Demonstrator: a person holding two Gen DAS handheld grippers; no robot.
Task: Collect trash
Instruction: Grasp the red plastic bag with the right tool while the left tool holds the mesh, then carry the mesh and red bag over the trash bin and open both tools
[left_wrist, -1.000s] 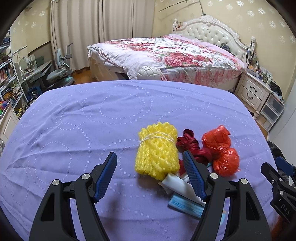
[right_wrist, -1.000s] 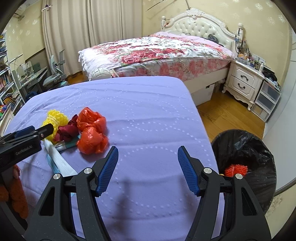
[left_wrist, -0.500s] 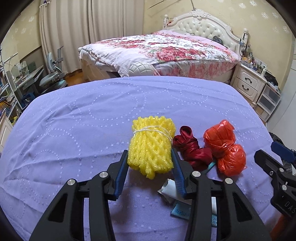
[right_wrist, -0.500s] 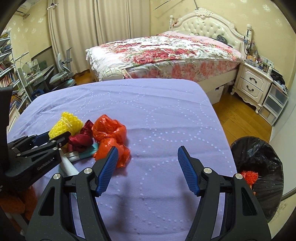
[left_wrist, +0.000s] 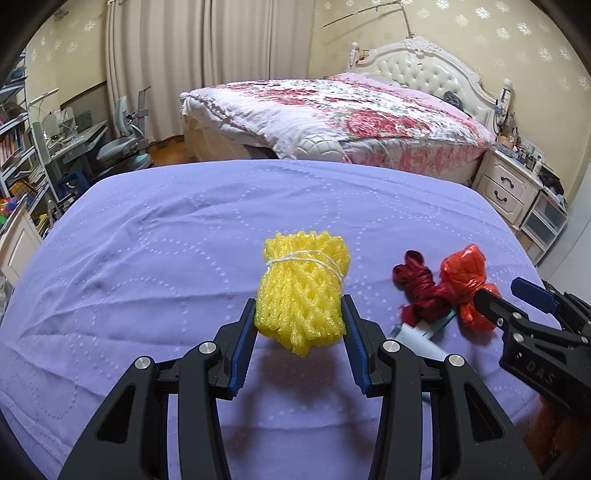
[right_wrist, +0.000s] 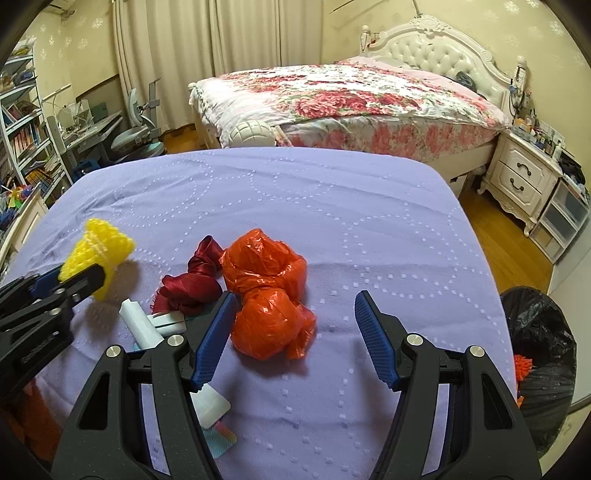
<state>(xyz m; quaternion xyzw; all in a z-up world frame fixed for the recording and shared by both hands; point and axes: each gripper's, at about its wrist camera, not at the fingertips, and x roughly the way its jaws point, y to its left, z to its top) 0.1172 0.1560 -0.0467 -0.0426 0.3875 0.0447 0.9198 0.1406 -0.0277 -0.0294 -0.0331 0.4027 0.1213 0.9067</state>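
My left gripper (left_wrist: 300, 314) is shut on a yellow foam net bundle (left_wrist: 303, 288) and holds it lifted above the purple cloth (left_wrist: 166, 240); the bundle also shows in the right wrist view (right_wrist: 98, 251). My right gripper (right_wrist: 291, 314) is open, its jaws around the near side of an orange plastic bag (right_wrist: 267, 295), left finger beside it. A dark red ribbon (right_wrist: 192, 282) and a white tube (right_wrist: 142, 325) lie left of the bag. The bag (left_wrist: 467, 284) and ribbon (left_wrist: 421, 288) also show in the left wrist view.
A black-lined trash bin (right_wrist: 543, 354) with orange trash inside stands on the floor right of the table. A flat coloured wrapper (right_wrist: 221, 439) lies near the front edge. A bed (right_wrist: 351, 96) and a nightstand (right_wrist: 524, 181) stand behind.
My left gripper closed on the yellow net and lifted it off the cloth. My right gripper moved left from the bin side to the orange bag, staying open.
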